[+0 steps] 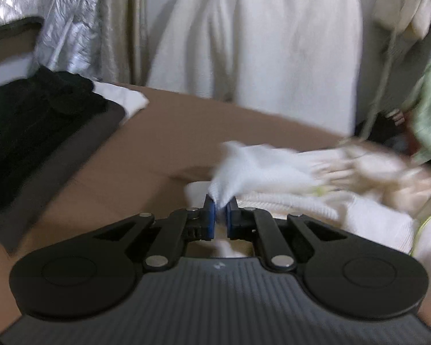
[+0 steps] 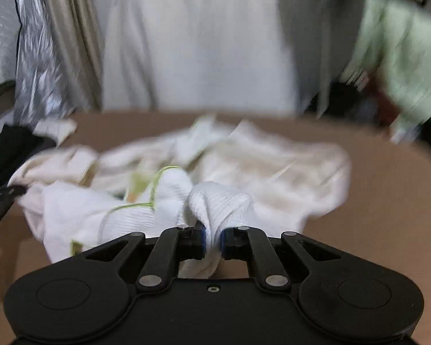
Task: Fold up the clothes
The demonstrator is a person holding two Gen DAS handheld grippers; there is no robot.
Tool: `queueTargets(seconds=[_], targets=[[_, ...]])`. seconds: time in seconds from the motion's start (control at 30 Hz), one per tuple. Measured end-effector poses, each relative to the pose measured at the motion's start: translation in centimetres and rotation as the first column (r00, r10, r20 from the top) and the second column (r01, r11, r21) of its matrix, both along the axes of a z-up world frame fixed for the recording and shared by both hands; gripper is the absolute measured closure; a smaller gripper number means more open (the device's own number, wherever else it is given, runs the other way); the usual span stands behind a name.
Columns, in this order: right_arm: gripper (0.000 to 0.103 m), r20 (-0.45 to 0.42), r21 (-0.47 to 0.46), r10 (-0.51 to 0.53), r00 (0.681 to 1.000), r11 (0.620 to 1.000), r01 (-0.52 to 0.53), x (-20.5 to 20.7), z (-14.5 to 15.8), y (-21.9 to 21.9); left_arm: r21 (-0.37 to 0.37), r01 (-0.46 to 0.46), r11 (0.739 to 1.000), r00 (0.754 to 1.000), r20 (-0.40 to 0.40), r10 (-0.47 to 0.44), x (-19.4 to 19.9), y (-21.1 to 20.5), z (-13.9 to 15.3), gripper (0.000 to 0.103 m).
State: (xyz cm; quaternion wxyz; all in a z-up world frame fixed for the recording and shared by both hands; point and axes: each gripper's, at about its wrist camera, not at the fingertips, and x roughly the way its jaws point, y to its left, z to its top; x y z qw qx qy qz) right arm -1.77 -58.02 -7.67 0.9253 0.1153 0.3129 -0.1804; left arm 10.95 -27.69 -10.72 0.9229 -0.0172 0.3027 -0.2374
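Pinching white garment (image 2: 273,172) at two near-edge points, left hand-held gripper (image 1: 220,208) and right hand-held gripper (image 2: 213,237) both clamped on cloth, bulk bunched ahead on table (image 2: 388,201).

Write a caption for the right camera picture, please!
Right gripper pinching a fold of white garment crumpled on the brown table.

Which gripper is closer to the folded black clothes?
Left. The black clothes lie just to the left gripper's left; the right gripper sits farther, across the white garment.
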Motion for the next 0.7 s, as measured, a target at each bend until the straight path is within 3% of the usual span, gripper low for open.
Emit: queueTargets(seconds=[0.07, 0.13, 0.17, 0.2, 0.23, 0.27, 0.37, 0.43, 0.53, 0.6, 0.63, 0.7], targets=[[0.093, -0.017, -0.017, -0.08, 0.997, 0.997, 0.08, -2.7, 0.6, -2.0, -0.079, 0.062, 0.995, 0.996, -0.053, -0.067, -2.4, 0.7, 0.0, 0.096], [0.089, -0.17, 0.053, -0.154, 0.973, 0.985, 0.166, -4.2, -2.0, -5.0, -0.077, 0.105, 0.992, 0.987, -0.112, -0.113, -4.0, 0.7, -1.4, 0.096], [0.085, -0.286, 0.032, -0.214, 0.934, 0.972, 0.232, -4.2, -3.8, -6.1, -0.062, 0.103, 0.993, 0.984, -0.138, -0.11, -4.1, 0.7, -2.3, 0.096], [0.075, -0.396, 0.003, -0.269, 0.878, 0.956, 0.295, -4.1, -5.5, -7.3, -0.046, 0.101, 0.994, 0.981, -0.163, -0.108, -4.2, 0.8, -3.3, 0.096], [0.071, -0.489, -0.034, -0.322, 0.811, 0.936, 0.351, -4.1, -7.1, -8.4, -0.03, 0.1, 0.994, 0.976, -0.189, -0.104, -4.3, 0.9, -4.2, 0.096], [0.071, -0.499, -0.072, -0.374, 0.782, 0.917, 0.393, -4.0, -7.5, -8.9, -0.015, 0.1, 0.995, 0.972, -0.214, -0.1, -4.4, 0.9, -5.2, 0.096], [0.071, -0.39, -0.05, -0.397, 0.831, 0.91, 0.411, -4.4, -5.5, -9.3, 0.024, 0.097, 0.995, 0.953, -0.29, -0.086, -4.6, 1.2, -7.9, 0.095], [0.068, -0.259, 0.004, -0.368, 0.893, 0.924, 0.381, -4.5, -3.4, -8.7, -0.065, 0.057, 0.996, 0.94, -0.333, -0.075, -3.5, 2.5, -7.7, 0.095], [0.062, -0.071, 0.109, -0.201, 0.977, 0.972, 0.208, -4.1, -2.4, -6.8, -0.126, 0.013, 0.992, 0.952, -0.301, -0.051, -2.9, 3.5, -6.8, 0.085], [0.058, -0.034, 0.17, -0.086, 0.996, 0.981, 0.09, -2.9, -2.9, -5.7, -0.204, -0.045, 0.978, 0.971, -0.239, -0.006, -3.0, 4.4, -6.4, 0.067], [0.053, -0.027, 0.195, -0.032, 0.999, 0.98, 0.037, -2.2, -3.2, -5.1, -0.239, -0.069, 0.969, 0.977, -0.213, 0.018, -3.0, 4.8, -6.2, 0.063], [0.047, -0.035, 0.2, 0.063, 0.997, 0.978, -0.055, -0.5, -3.9, -4.3, -0.229, -0.087, 0.97, 0.975, -0.217, 0.037, -2.3, 4.8, -6.5, 0.056]])
